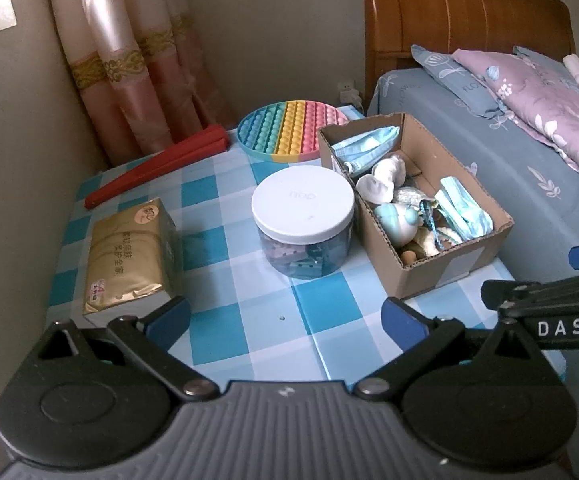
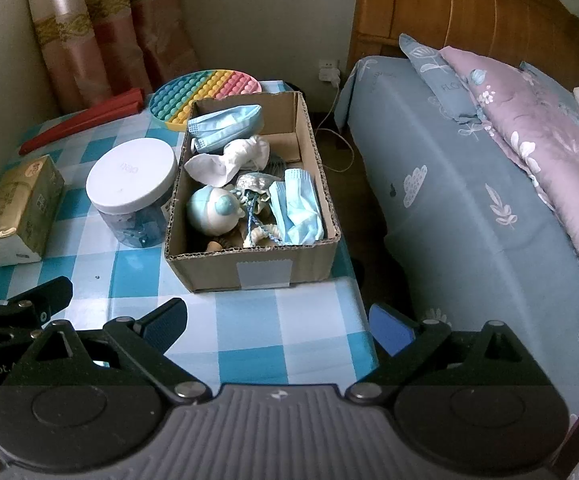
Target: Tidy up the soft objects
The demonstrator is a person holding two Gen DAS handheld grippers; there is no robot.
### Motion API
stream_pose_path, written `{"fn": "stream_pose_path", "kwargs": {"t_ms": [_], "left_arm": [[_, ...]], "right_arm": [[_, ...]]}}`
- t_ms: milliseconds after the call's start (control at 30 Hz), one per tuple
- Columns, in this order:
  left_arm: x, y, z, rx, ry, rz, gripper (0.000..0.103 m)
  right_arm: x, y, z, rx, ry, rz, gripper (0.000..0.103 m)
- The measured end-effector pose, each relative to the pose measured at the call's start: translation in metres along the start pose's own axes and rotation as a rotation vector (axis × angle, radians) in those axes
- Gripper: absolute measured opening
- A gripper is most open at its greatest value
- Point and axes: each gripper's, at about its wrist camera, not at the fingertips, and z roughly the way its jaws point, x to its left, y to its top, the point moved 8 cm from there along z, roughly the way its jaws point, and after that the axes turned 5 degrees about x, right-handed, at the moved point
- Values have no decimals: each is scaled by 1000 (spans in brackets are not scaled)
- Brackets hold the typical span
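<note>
From my station, scanning left to right across the counter (image 1: 225,332): a gold tissue pack (image 1: 127,254), a red folded fan (image 1: 157,168), a rainbow pop mat (image 1: 285,130), a white-lidded jar (image 1: 303,222), then the cardboard box (image 2: 249,268) at the right edge beside the bed (image 2: 469,200). The box already holds the soft things: two blue face masks (image 2: 225,122), a white crumpled cloth (image 2: 229,158), a round plush toy (image 2: 211,210) and some knitted bits. I judge the sorting largely done; the tissue pack may be the only soft item left outside, though I can't be sure it counts. My left gripper (image 1: 285,316) hangs spread wide above the counter's near edge, released, touching nothing. My right gripper (image 2: 279,324) is likewise released, wide apart, empty, hovering before the box.
</note>
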Motion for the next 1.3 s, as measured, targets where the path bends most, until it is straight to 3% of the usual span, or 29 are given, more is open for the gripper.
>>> {"fn": "stream_pose_path", "kwargs": {"t_ms": [1300], "left_arm": [[0, 0, 1, 7, 2, 3, 101]], "right_arm": [[0, 0, 0, 1, -9, 5, 100]]}}
